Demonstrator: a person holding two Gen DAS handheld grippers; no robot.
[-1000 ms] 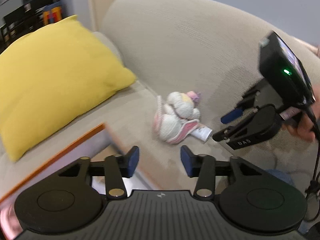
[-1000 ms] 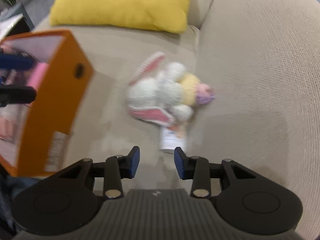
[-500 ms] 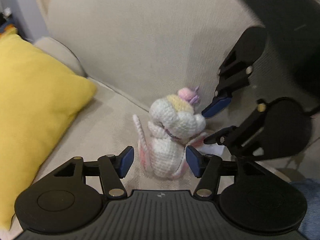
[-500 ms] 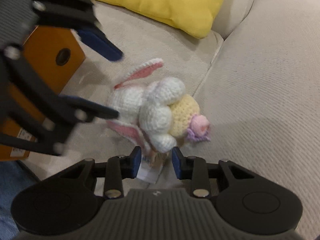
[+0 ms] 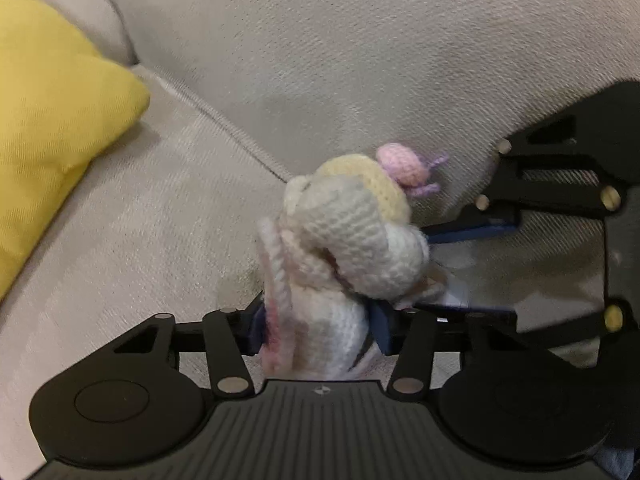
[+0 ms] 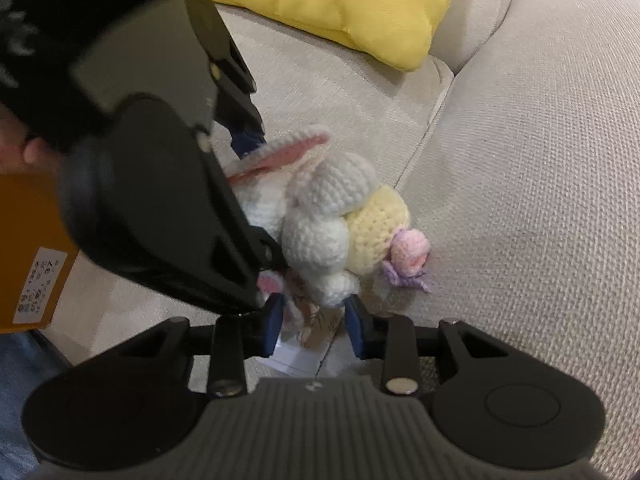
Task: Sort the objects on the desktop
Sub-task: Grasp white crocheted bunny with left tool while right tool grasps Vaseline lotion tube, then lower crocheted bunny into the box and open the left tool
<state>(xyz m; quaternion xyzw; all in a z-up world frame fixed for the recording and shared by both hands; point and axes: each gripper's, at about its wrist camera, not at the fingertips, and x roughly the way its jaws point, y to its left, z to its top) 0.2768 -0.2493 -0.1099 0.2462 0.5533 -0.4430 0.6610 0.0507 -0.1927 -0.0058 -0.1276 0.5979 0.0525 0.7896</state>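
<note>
The left hand-held gripper (image 5: pixel 318 330) was closing around the crocheted bunny (image 5: pixel 344 256) on the sofa (image 5: pixel 160 208); the right hand-held gripper (image 6: pixel 314 326) straddled its paper tag (image 6: pixel 304 340), jaws parted.

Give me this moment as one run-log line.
left claw: closing around crochet bunny | right claw: astride bunny's paper tag | surface: beige sofa | orange box: beside

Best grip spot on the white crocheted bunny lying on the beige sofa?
Take the white crocheted bunny across its narrow lower body, from above: soft yarn squeezes there, the round head is wider. The left tongs already straddle it and are closing.
</note>
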